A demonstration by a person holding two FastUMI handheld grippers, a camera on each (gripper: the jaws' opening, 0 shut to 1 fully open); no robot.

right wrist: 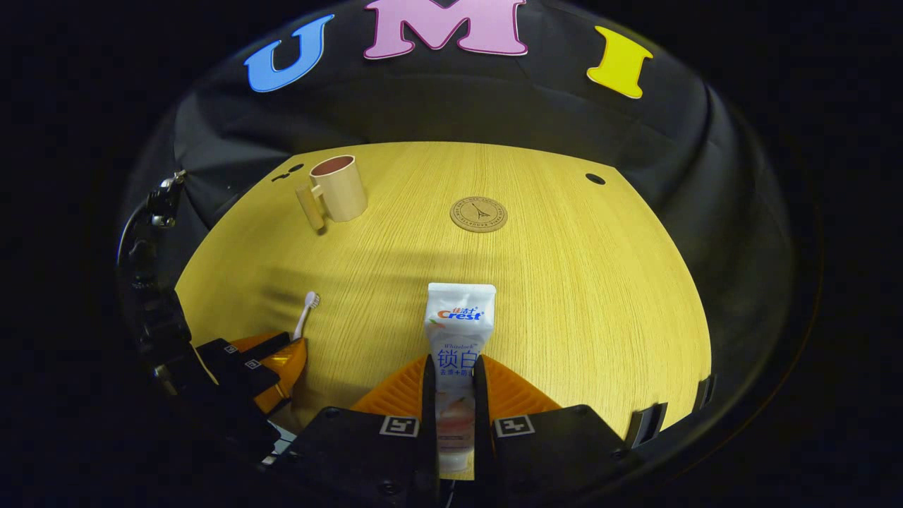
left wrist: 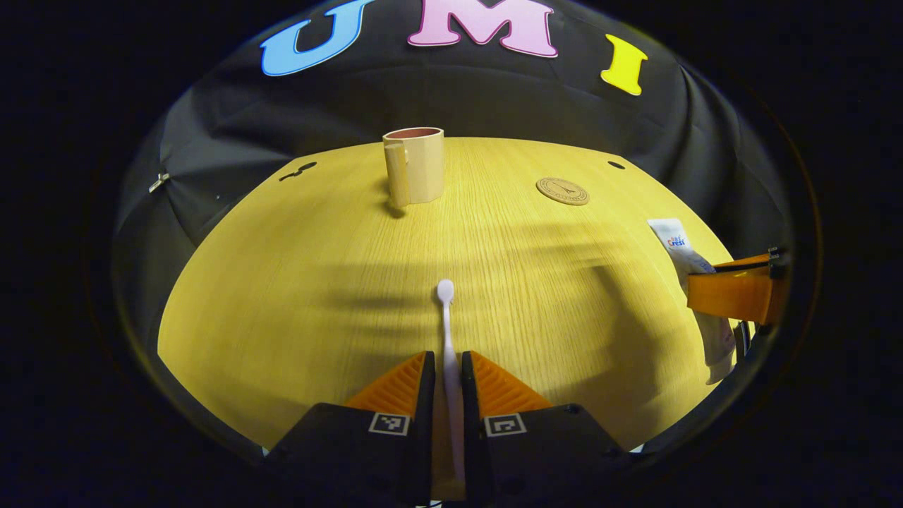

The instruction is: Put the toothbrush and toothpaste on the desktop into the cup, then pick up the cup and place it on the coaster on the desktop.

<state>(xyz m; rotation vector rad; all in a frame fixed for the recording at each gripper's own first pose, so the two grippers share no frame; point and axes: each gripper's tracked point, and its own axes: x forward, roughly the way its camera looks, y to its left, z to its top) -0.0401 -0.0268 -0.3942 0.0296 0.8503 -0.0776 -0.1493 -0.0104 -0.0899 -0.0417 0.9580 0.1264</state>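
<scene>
In the left gripper view my left gripper (left wrist: 449,370) is shut on the handle of a pale pink toothbrush (left wrist: 446,331), whose head points ahead over the wooden desktop (left wrist: 317,282). A beige cup (left wrist: 415,165) with a handle stands upright at the far side, and a round brown coaster (left wrist: 562,190) lies to its right. In the right gripper view my right gripper (right wrist: 451,377) is shut on a white toothpaste tube (right wrist: 458,331), its flat end pointing forward. The cup (right wrist: 337,189) and coaster (right wrist: 479,214) lie beyond it. The left gripper (right wrist: 271,356) with the toothbrush (right wrist: 306,314) is at lower left.
The desktop is a rounded wooden surface with small dark holes near its far corners (right wrist: 595,178). Black cloth walls close it in at the back and sides. In the left gripper view the right gripper (left wrist: 734,289) with the toothpaste tube (left wrist: 688,257) sits at the right edge.
</scene>
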